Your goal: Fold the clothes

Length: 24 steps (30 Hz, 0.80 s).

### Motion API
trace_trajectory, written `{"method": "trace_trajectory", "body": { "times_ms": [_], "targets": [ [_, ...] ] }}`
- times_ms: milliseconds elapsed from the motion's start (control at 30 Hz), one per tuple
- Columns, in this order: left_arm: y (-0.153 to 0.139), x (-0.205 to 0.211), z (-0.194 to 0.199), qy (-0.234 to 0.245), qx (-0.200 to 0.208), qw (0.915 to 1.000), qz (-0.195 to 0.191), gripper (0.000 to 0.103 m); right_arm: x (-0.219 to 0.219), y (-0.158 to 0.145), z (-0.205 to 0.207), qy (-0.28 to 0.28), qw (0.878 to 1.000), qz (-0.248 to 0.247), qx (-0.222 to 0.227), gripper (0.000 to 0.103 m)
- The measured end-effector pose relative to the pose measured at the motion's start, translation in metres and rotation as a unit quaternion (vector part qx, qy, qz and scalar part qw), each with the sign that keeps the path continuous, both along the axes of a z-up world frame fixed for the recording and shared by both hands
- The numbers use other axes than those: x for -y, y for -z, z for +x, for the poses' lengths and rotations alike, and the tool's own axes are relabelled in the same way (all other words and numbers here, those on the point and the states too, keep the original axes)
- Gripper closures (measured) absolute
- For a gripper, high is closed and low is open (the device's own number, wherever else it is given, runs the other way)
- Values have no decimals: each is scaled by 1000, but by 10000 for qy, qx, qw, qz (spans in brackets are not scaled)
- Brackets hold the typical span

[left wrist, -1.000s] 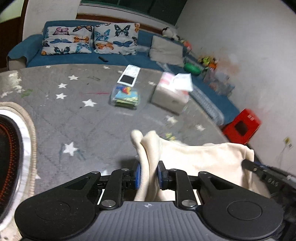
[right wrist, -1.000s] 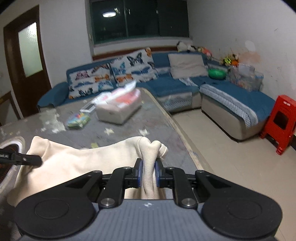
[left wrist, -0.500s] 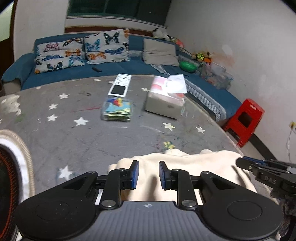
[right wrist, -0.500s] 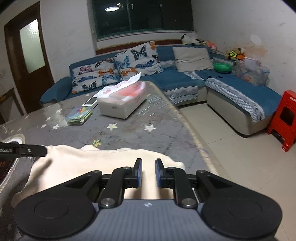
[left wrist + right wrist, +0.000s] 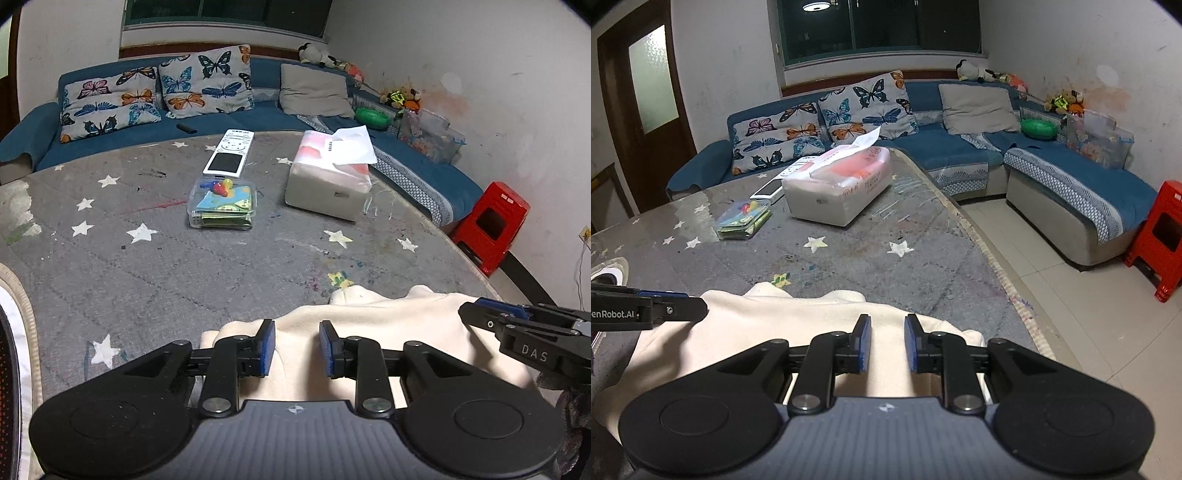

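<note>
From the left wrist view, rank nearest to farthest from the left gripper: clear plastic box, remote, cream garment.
1. Cream garment, right under the left gripper.
2. Clear plastic box, mid-table, slightly left.
3. Remote, just behind the box, near the far edge.

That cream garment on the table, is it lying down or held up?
Lying down. The cream garment rests on the table; both grippers, left and right, are opening, pads clear of it.

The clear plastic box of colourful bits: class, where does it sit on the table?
In the left wrist view the clear plastic box sits mid-table on the grey star cloth, just in front of the white remote and left of the tissue pack.
</note>
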<state>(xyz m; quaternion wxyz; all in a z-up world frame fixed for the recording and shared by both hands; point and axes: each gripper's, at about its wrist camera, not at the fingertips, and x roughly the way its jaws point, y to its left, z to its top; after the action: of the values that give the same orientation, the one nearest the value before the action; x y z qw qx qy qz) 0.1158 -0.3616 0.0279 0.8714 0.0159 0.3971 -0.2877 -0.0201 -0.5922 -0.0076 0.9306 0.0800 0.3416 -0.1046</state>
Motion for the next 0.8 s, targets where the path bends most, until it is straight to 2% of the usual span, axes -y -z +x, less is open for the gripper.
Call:
{"method": "trace_trajectory", "body": {
  "times_ms": [100,333,500,633,800],
  "targets": [
    [-1,-2,-2,-26,7,10000,-10,73,-7,-4,-6,-104,9999,-23,55,72],
    [-3,-9,-13,0,116,9999,96,65,-27,-5,-19,-356,9994,-10,39,68],
    [-7,-21,-34,78,267,9994,192,49,-43,-8,-34,-516,9987,6,47,58],
    [-5,-31,-53,110,375,9986,365,46,-56,-8,-47,-620,9981,-7,43,54],
    [0,-44,-70,65,413,9980,470,36,-74,-6,-63,-714,9974,-31,-11,49]
  ]
}}
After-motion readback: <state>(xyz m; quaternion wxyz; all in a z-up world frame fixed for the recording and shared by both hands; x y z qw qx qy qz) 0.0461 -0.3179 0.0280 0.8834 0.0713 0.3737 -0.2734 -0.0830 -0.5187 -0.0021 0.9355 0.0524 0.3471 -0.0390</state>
